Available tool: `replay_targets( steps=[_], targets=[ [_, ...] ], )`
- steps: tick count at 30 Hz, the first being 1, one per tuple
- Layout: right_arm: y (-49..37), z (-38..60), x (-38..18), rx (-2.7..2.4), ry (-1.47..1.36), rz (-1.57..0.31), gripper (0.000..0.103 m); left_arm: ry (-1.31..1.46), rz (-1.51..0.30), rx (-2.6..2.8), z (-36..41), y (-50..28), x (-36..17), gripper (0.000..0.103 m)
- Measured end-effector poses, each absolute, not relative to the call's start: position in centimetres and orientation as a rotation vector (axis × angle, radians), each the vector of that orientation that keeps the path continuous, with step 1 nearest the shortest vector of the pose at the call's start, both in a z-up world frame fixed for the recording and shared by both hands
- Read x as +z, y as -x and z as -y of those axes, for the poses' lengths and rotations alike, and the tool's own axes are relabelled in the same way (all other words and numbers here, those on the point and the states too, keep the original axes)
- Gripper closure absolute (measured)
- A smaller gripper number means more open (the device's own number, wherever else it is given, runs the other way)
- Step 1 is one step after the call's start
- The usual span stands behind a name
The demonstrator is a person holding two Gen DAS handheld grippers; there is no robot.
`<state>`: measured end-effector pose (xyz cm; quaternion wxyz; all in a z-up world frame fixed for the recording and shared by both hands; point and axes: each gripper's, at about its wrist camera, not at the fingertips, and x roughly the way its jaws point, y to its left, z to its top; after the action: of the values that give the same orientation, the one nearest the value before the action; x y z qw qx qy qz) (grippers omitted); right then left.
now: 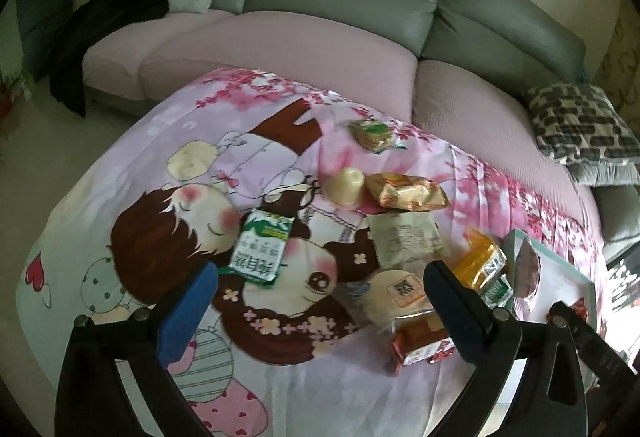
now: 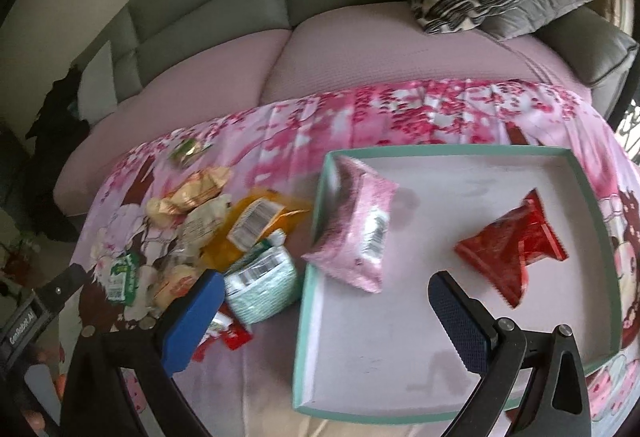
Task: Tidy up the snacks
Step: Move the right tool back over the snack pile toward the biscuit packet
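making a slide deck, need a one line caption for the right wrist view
Open right gripper over a teal-rimmed tray holding a pink packet and a red packet, loose snacks heaped beside it.

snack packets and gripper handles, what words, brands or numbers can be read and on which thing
"GenRobot.AI" on the handle of the left hand-held gripper, at the edge of the right wrist view.
Green and white milk carton: large Chinese characters, upside down, too blurred to quote.
Round pastry: one Chinese character on a square label, blurred.
Beige packet: fine print, too small.
Pink packet and orange packet: barcodes, digits unreadable.
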<state>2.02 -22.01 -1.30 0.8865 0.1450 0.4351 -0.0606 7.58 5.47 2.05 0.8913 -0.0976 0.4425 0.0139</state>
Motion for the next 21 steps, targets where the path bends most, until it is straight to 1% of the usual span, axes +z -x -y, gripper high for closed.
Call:
replay_targets(
  steps=[10,21],
  targets=[
    [-2.4,18.7,-3.0,-0.012,-0.306,-0.982,0.000,0.189,-0.974,-0.013,-5.4,-7.6,1.0,0.001],
    [-3.2,16.8,-5.3,0.041,-0.372,-1.066,0.000,0.101,-1.112,-0.029,-3.7,-8.5,-2.1,0.001]
  ],
)
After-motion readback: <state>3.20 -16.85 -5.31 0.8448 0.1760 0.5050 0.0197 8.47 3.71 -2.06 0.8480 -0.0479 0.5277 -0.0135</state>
